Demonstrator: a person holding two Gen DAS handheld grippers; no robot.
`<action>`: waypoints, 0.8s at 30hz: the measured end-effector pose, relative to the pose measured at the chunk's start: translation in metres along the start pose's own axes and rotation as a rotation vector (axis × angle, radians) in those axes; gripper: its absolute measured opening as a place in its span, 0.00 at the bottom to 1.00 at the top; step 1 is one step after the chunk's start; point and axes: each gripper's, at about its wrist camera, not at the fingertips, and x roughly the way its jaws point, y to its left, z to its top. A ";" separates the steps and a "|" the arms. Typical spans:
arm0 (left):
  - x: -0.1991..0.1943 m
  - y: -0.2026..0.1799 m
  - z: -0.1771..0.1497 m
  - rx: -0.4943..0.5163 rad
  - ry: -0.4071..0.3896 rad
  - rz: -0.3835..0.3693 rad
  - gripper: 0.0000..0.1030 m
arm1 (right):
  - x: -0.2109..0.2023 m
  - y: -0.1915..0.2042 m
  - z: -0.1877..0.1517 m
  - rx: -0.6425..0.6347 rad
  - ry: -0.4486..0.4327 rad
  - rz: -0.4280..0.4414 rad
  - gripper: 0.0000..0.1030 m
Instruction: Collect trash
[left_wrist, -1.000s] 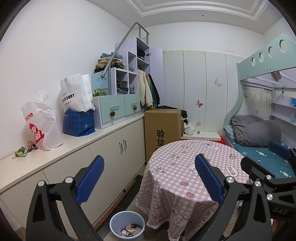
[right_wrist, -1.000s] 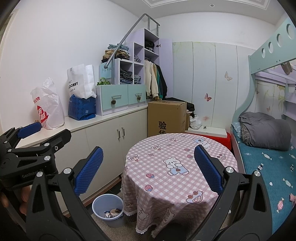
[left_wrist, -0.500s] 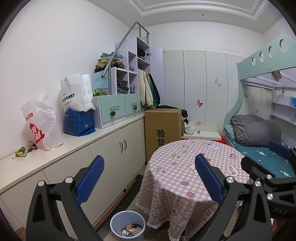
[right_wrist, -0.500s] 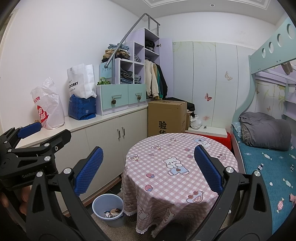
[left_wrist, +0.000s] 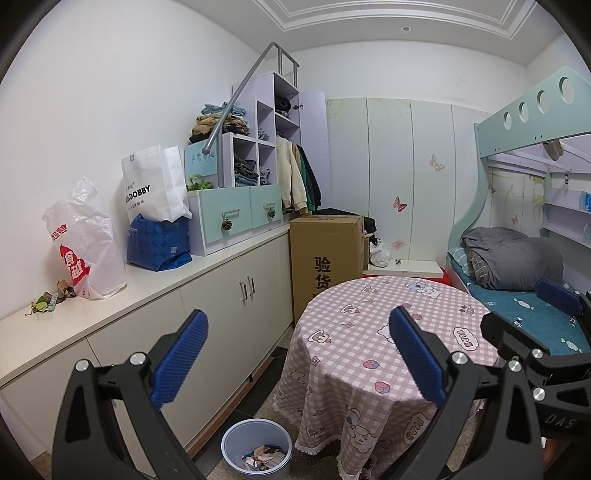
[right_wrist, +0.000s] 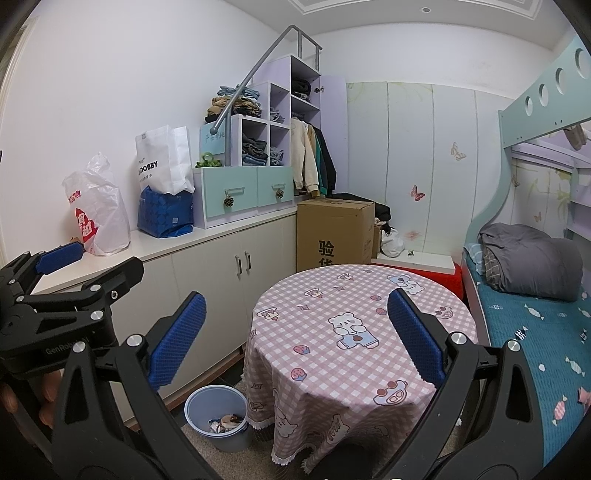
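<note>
1. Still parked over round surface (right_wrist: 362, 332): left tongs (left_wrist: 295, 354) and right tongs (right_wrist: 295, 332), wide, empty, unmoved since a second ago.
2. Scraps (left_wrist: 46, 301) on counter; wastebasket (left_wrist: 256, 448) holding litter; no collecting progress evident.

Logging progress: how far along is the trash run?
Some trash already sits in the blue bin. Nothing in hand: left gripper and right gripper are both open and empty. Left to do: wrapper scraps on the white countertop.
</note>
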 end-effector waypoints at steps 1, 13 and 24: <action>0.001 0.000 0.001 0.001 0.000 -0.001 0.94 | 0.000 0.000 0.000 0.000 0.000 0.000 0.94; -0.001 0.002 -0.002 0.004 0.005 0.000 0.94 | 0.001 0.000 0.000 -0.002 0.004 0.002 0.94; 0.000 0.008 -0.006 0.006 0.010 -0.004 0.94 | -0.001 -0.002 -0.004 -0.001 0.011 0.006 0.94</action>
